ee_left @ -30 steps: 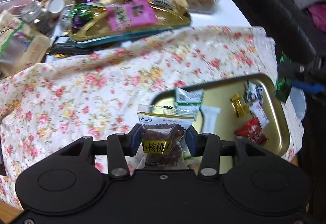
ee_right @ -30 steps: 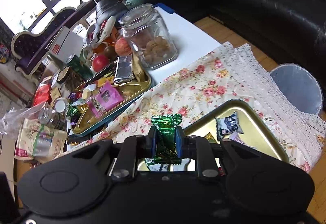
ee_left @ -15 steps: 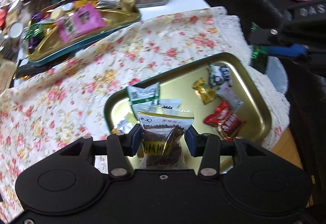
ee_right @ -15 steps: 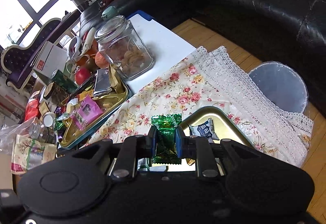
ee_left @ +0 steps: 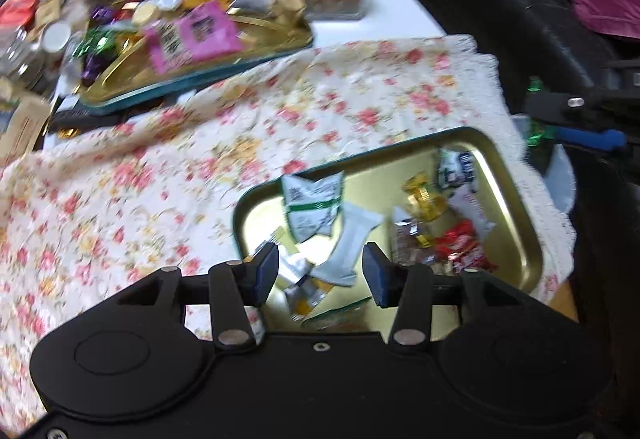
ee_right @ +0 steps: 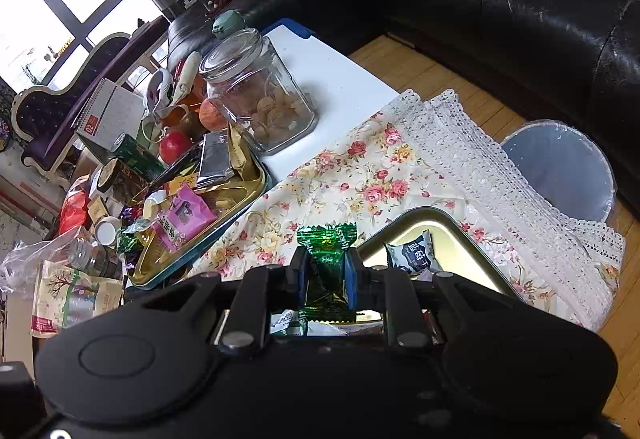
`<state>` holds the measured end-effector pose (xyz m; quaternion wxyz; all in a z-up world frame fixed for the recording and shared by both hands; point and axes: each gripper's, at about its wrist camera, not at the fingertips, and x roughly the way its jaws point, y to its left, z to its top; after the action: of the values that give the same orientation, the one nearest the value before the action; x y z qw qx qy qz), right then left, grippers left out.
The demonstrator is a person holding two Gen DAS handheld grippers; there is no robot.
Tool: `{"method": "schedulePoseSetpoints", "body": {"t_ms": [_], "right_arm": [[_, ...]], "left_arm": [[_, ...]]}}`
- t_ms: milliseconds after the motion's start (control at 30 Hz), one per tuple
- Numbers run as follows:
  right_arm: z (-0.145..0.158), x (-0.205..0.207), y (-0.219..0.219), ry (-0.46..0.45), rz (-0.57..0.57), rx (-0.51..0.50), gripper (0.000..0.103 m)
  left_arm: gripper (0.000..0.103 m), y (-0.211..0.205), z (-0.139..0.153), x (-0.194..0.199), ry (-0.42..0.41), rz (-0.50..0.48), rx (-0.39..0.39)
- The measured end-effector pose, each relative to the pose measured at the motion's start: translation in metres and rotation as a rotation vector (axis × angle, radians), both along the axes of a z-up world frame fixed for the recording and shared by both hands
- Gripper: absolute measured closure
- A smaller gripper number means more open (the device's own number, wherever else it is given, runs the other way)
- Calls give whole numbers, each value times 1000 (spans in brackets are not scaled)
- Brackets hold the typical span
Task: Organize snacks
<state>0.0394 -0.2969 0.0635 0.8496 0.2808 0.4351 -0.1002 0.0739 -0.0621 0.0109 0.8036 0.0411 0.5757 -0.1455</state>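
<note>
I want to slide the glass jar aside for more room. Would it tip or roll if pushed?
The glass jar looks squarish with flat sides, so it probably won't roll. It stands upright on the bare white table, where it may slide easily. Only its bottom part holds snacks, so a low push seems safest.

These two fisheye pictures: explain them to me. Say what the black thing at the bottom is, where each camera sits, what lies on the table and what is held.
The black shape is a hand-held grabbing tool; a person carries one in each hand, with a camera on each looking along its two fingers.

In the left camera's picture, the left tongs stand open and empty above a gold tray of wrapped snacks, among them a green-striped white packet and a red candy. The tray sits on a floral tablecloth.

In the right camera's picture, the right tongs are shut on a green candy. Farther back are a second, fuller tray with a pink packet, a glass jar of biscuits, and apples.
</note>
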Motion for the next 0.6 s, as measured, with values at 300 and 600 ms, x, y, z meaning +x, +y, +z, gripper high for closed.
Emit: {"method": "schedulePoseSetpoints", "body": {"t_ms": [300,600], "right_arm": [[-13,2,2,75,67,-33,82],[-28,-11,-9,155,145,-212,82]], "left_arm": [[49,7,-15,2,59,24,72],[49,8,-10,4,44,27,72]]}}
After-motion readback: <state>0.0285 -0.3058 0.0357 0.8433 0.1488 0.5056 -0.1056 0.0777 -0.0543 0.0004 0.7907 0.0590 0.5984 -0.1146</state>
